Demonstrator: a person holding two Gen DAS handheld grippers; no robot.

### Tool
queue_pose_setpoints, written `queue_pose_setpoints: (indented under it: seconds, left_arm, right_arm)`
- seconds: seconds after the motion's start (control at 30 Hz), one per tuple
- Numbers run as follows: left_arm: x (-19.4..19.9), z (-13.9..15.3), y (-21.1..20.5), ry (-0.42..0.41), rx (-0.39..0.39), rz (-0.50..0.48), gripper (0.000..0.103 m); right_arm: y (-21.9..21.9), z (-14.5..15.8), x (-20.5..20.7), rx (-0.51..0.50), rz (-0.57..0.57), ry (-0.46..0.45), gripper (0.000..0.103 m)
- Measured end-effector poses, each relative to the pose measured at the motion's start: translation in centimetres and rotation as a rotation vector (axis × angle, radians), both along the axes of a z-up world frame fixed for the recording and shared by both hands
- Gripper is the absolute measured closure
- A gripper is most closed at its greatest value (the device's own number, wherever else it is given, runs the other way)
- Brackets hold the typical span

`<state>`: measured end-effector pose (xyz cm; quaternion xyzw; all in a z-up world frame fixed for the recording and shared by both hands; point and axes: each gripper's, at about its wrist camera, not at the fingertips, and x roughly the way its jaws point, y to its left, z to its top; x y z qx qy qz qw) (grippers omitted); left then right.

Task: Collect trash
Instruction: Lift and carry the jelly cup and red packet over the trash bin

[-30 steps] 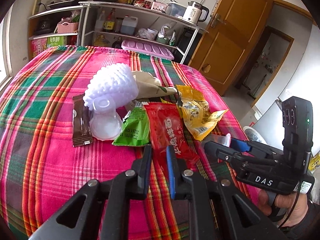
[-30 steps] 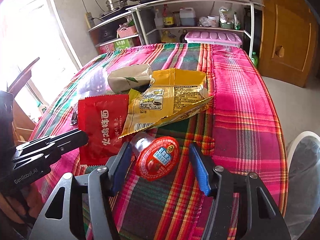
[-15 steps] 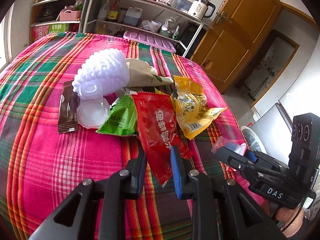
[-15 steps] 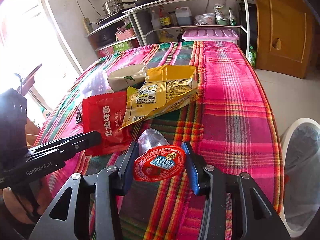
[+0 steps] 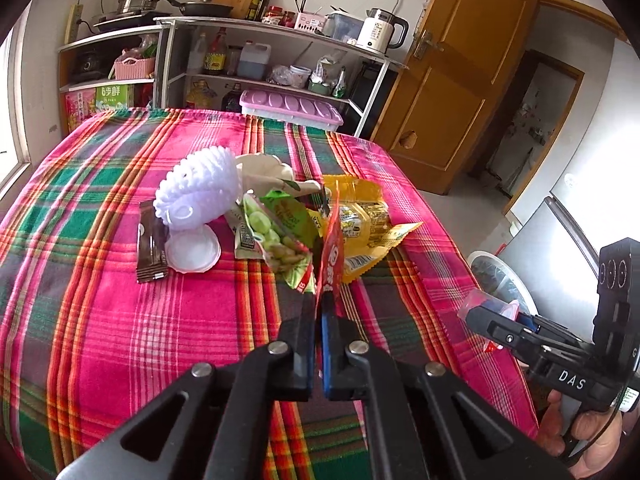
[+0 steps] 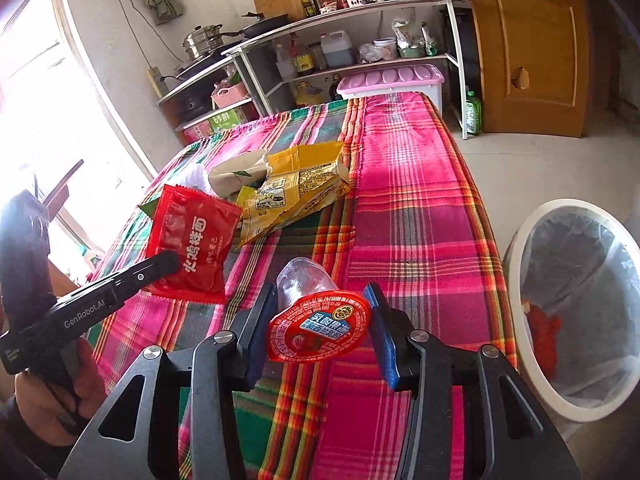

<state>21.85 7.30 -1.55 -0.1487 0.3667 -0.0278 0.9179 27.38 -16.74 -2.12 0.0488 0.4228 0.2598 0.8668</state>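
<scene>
My left gripper [image 5: 318, 312] is shut on the lower edge of a red wrapper [image 5: 331, 256], held edge-on above the table; it also shows flat-faced in the right wrist view [image 6: 192, 242]. My right gripper [image 6: 320, 304] is shut on a clear jelly cup with a red lid [image 6: 318, 330], lifted above the plaid cloth. That gripper also shows in the left wrist view [image 5: 496, 316] at the table's right edge. On the table lie a green wrapper [image 5: 280, 236], a yellow wrapper [image 5: 360, 220], a brown wrapper [image 5: 151, 246], a white foam net [image 5: 200, 188] and a clear cup [image 5: 194, 254].
A white bin with a clear liner [image 6: 576, 304] stands on the floor right of the table, with red trash inside. A cream bag [image 6: 240, 170] lies behind the yellow wrapper. Shelves with kitchenware [image 5: 280, 52] and a wooden door [image 5: 460, 80] stand beyond the table.
My left gripper closed on the red wrapper and lifted it, turning it edge-on. My right gripper closed on the jelly cup and raised it toward the table's right edge, nearer the bin.
</scene>
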Motion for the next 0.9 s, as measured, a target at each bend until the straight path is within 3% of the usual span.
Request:
queue_pose_setpoints:
  seconds: [0.4,0.77,0.83,0.9]
  left_arm:
    - [-3.5,2.9,-0.4,-0.04,0.029,-0.021,0.101]
    - [-5.0,1.7,-0.6,0.001,0.083,-0.047,0.099]
    - [-5.4,1.7,-0.7,0.003,0.081,-0.049,0.096]
    - [-5.9,1.6,-0.8,0.001,0.092,-0.046,0.079]
  right_arm:
    - [-2.5,1.8,-4.2,0.031,-0.034,-0.007,0.058]
    - [-3.1,1.7,-4.8,0.038,-0.041,-0.001,0.058]
    - [-3.0,1.7,-4.7,0.04,-0.042,-0.001,0.058]
    - [-3.0,1.8,-4.6,0.038,-0.041,-0.003,0.058]
